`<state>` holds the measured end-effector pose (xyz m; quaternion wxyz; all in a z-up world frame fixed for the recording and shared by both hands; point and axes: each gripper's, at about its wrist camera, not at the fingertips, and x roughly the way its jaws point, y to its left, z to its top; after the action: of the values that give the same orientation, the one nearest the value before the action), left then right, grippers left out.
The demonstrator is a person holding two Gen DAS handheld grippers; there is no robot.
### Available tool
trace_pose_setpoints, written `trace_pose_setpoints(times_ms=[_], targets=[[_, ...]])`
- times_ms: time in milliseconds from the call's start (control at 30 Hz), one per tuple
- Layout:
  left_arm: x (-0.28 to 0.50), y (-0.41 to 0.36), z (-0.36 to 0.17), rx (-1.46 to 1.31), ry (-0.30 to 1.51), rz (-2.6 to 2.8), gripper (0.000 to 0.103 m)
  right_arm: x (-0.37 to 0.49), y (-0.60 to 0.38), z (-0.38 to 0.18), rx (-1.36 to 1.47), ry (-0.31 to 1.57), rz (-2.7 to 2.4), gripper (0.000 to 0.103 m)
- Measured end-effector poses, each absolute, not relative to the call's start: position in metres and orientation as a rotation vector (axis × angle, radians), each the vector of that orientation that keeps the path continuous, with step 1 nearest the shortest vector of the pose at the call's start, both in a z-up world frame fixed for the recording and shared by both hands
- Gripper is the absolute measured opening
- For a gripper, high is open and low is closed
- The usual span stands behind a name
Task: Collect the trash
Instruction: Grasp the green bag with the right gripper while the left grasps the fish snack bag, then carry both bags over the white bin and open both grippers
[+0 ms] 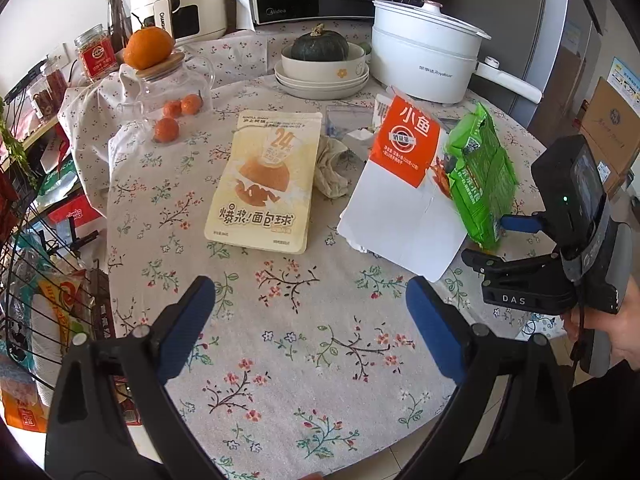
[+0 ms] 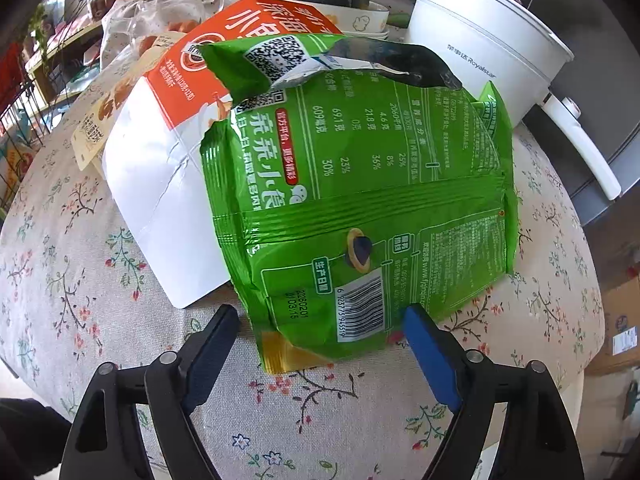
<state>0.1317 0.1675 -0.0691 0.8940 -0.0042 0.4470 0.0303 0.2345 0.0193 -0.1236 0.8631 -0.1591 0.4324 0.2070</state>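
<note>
Lying on table, one green bag, one orange-white box, one yellow pouch

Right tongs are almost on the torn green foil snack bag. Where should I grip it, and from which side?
Take the green foil snack bag by its flat bottom edge near the barcode, coming from the table's near edge. That end lies between the open right tongs, while the torn top leans on the orange-and-white carton.

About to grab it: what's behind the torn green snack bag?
The torn green snack bag leans against an orange-and-white folded paper carton; farther back stands a white electric pot. Whatever lies under the bag and carton is covered.
</note>
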Motion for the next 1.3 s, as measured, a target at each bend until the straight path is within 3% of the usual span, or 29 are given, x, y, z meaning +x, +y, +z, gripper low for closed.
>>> trace_pose_setpoints(times_ms=[133, 167, 267, 633, 767, 833, 900, 1000, 1300], targets=[[0.145, 0.163, -0.068, -0.017, 0.893, 0.009, 0.096, 0.246, -0.002, -0.122, -0.237, 0.950, 0.464, 0.038], [0.148, 0.163, -0.068, -0.027, 0.886, -0.005, 0.096, 0.247, -0.007, -0.121, -0.216, 0.956, 0.475, 0.022], [0.161, 0.162, -0.069, -0.069, 0.870, -0.039, 0.095, 0.250, -0.028, -0.115, -0.155, 0.973, 0.481, 0.009], [0.208, 0.145, -0.086, -0.161, 0.891, -0.111, 0.081, 0.237, -0.093, -0.091, -0.087, 0.952, 0.470, 0.007], [0.216, 0.139, -0.099, -0.215, 0.955, -0.129, 0.058, 0.236, -0.122, -0.087, -0.068, 0.951, 0.455, 0.007], [0.215, 0.133, -0.104, -0.213, 0.980, -0.128, 0.042, 0.229, -0.131, -0.088, -0.063, 0.949, 0.450, 0.007], [0.213, 0.129, -0.108, -0.217, 1.010, -0.130, 0.018, 0.226, -0.137, -0.086, -0.063, 0.944, 0.446, 0.007], [0.207, 0.120, -0.108, -0.217, 1.013, -0.140, 0.010, 0.223, -0.145, -0.083, -0.057, 0.938, 0.443, 0.007], [0.186, 0.112, -0.064, -0.244, 0.902, -0.181, 0.002, 0.215, -0.158, -0.061, -0.005, 0.879, 0.436, 0.006]])
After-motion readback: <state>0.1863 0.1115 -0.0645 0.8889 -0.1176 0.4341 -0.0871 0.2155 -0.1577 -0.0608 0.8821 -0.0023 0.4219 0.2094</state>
